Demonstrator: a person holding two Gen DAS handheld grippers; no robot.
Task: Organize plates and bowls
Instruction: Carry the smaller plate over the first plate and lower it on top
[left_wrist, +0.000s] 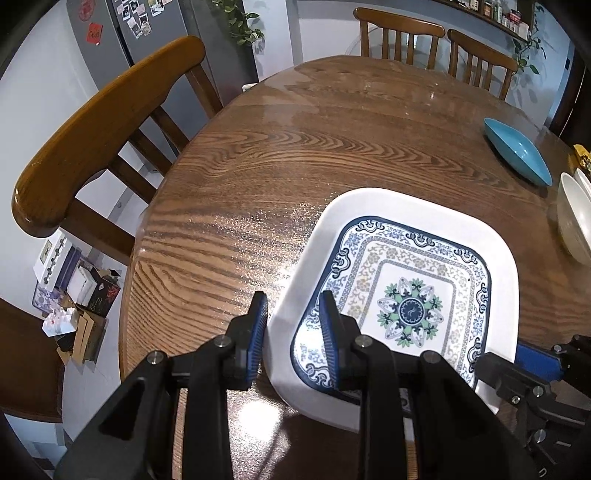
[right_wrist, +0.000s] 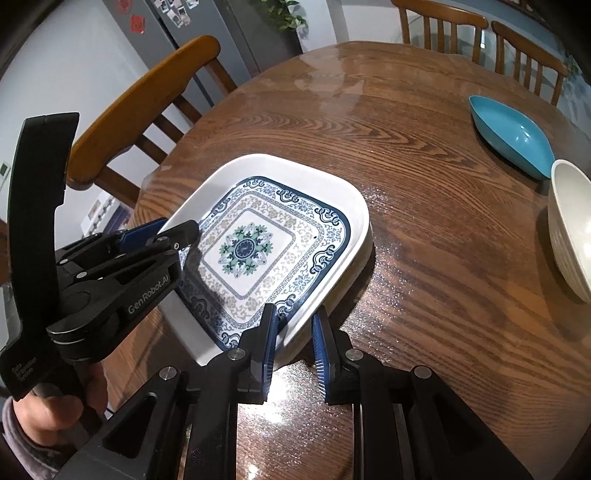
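A square white plate (left_wrist: 413, 295) with a blue floral pattern lies on the round wooden table (left_wrist: 295, 155); it also shows in the right wrist view (right_wrist: 266, 236). My left gripper (left_wrist: 293, 325) straddles the plate's left rim, one finger inside and one outside, jaws a little apart. My right gripper (right_wrist: 295, 332) straddles the plate's near right rim the same way. A blue leaf-shaped dish (right_wrist: 513, 136) and a white bowl (right_wrist: 570, 225) sit at the table's right.
Wooden chairs stand at the left (left_wrist: 99, 122) and at the far side (left_wrist: 399, 33). A grey fridge (left_wrist: 147, 40) is behind. Boxes lie on the floor at the left (left_wrist: 81, 306).
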